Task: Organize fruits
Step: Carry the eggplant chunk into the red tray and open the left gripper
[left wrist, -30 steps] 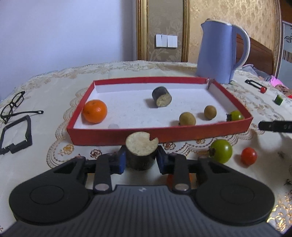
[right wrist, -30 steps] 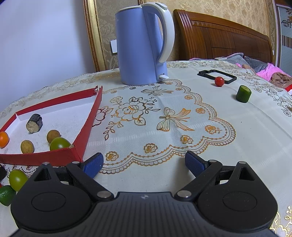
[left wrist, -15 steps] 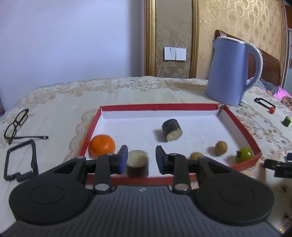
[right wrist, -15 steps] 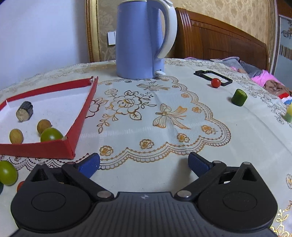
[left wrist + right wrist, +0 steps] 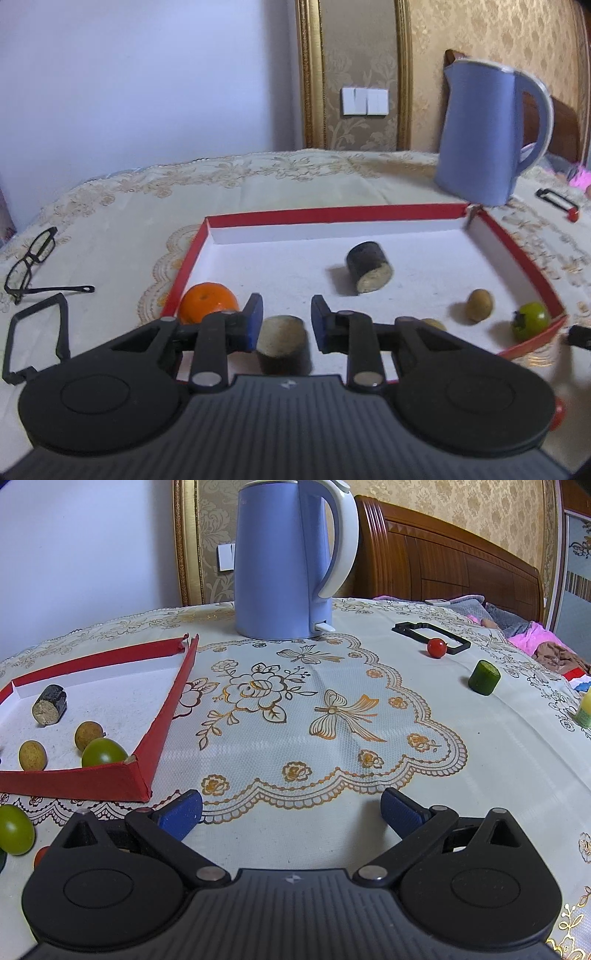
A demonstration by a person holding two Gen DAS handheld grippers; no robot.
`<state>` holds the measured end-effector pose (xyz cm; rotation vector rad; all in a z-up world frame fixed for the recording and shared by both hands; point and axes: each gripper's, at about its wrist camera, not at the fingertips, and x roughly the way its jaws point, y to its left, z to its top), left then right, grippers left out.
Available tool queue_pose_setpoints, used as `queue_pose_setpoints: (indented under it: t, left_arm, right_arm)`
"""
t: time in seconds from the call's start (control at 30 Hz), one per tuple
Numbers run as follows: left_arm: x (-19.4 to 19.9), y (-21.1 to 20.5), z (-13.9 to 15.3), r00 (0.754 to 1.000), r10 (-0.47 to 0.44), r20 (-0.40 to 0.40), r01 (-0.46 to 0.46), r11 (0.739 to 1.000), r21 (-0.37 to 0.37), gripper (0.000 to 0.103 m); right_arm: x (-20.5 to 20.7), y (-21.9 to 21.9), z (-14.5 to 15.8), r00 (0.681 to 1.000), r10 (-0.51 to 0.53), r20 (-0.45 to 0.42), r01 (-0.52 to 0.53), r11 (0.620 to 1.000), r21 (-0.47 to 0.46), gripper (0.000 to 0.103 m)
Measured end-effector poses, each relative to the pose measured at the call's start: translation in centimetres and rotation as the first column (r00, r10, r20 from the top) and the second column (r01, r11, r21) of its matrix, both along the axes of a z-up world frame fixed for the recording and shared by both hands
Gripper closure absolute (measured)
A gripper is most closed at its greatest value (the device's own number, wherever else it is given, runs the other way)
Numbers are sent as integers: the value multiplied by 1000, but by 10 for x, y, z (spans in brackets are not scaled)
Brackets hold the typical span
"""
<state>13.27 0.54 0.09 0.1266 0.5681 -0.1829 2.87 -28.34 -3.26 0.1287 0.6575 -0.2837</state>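
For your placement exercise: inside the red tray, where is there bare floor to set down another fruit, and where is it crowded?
Free: the red tray floor along the back wall, and the middle between the orange and the lying dark cane piece. Crowded: the near right corner, with two brown longans and a green tomato, and the near edge, where the upright cane piece stands between the open left gripper fingers.

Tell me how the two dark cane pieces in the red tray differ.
The near cane piece stands upright, pale cut face up, between the left gripper's open fingers. The far cane piece lies on its side mid-tray, its cut face towards the camera, well away from the gripper. Both are short dark-skinned cylinders with pale flesh, inside the red tray.
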Motion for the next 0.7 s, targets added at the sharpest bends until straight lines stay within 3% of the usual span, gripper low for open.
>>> queue_pose_setpoints:
  t: [0.1, 0.53, 0.7]
  left_arm:
    - [6, 2, -1, 1000, 4, -27, -5, 1000, -27, 77]
    - [-25, 12, 13, 997, 67, 39, -68, 998, 11, 76]
    - [-44, 26, 10, 994, 100, 46, -99, 995, -16, 76]
  right_arm:
    - [0, 0, 0, 1000, 0, 0, 0, 1000, 0, 0]
    - [0, 0, 0, 1000, 0, 0, 0, 1000, 0, 0]
    - [0, -1, 0, 1000, 0, 0, 0, 1000, 0, 0]
